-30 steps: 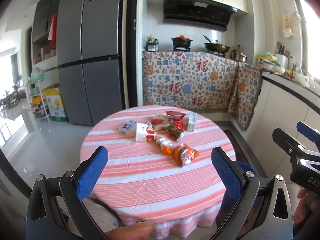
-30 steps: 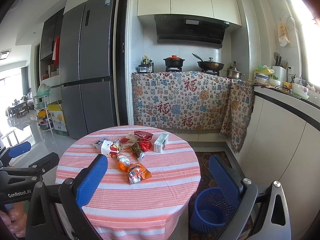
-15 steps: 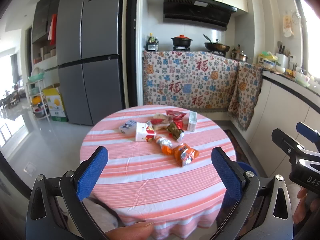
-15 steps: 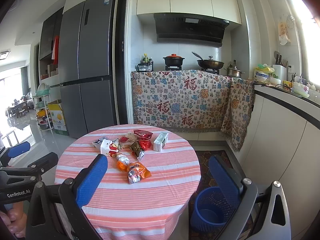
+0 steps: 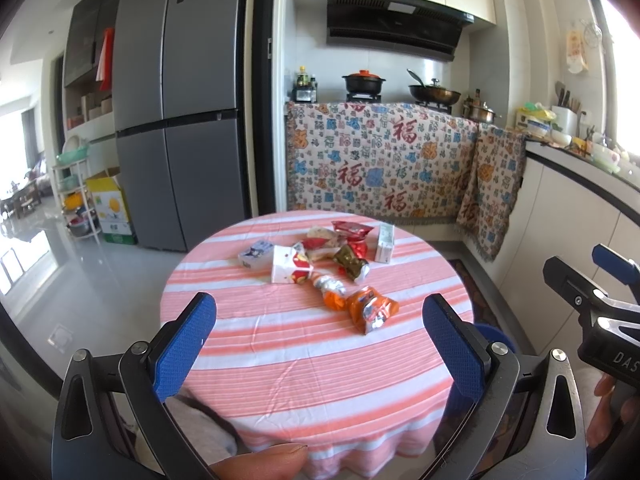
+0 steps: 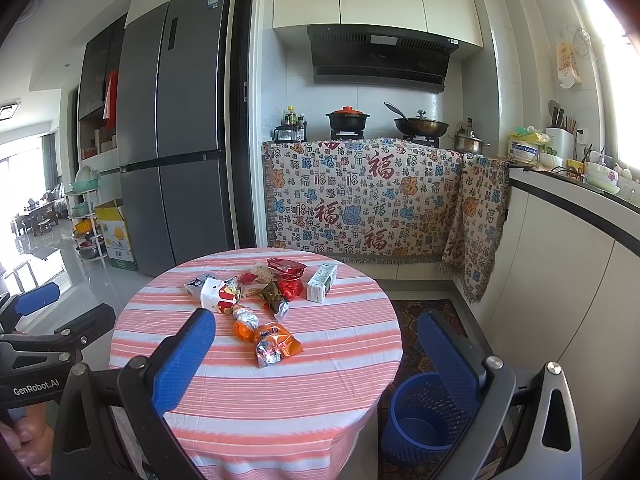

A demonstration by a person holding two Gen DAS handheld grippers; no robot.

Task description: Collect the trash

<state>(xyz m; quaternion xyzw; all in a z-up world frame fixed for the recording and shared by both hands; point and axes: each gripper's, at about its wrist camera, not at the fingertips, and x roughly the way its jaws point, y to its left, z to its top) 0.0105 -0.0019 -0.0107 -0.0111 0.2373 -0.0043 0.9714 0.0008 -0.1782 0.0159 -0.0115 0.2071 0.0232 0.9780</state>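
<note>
Several snack wrappers and small cartons lie in a heap on the round table [image 5: 304,364] [image 6: 320,392] with a pink striped cloth. Nearest is an orange wrapper [image 5: 371,307] [image 6: 276,343]; behind it sit a white-and-red carton [image 5: 289,267] [image 6: 215,295] and a small white box [image 5: 384,243] [image 6: 322,277]. A blue mesh bin [image 6: 424,416] stands on the floor right of the table. My left gripper [image 5: 319,340] is open, short of the table's near edge. The right gripper [image 6: 316,356] [image 5: 592,280] is open too, held beside it, empty.
A grey fridge [image 5: 180,100] stands back left. Behind the table a patterned cloth [image 5: 384,164] covers the stove counter with pots on it. White cabinets [image 6: 560,272] run along the right. A rack and a box [image 5: 108,204] sit at the left.
The right gripper's view has drifted slightly closer and lower toward the table. The left gripper has hardly moved. Both stay open.
</note>
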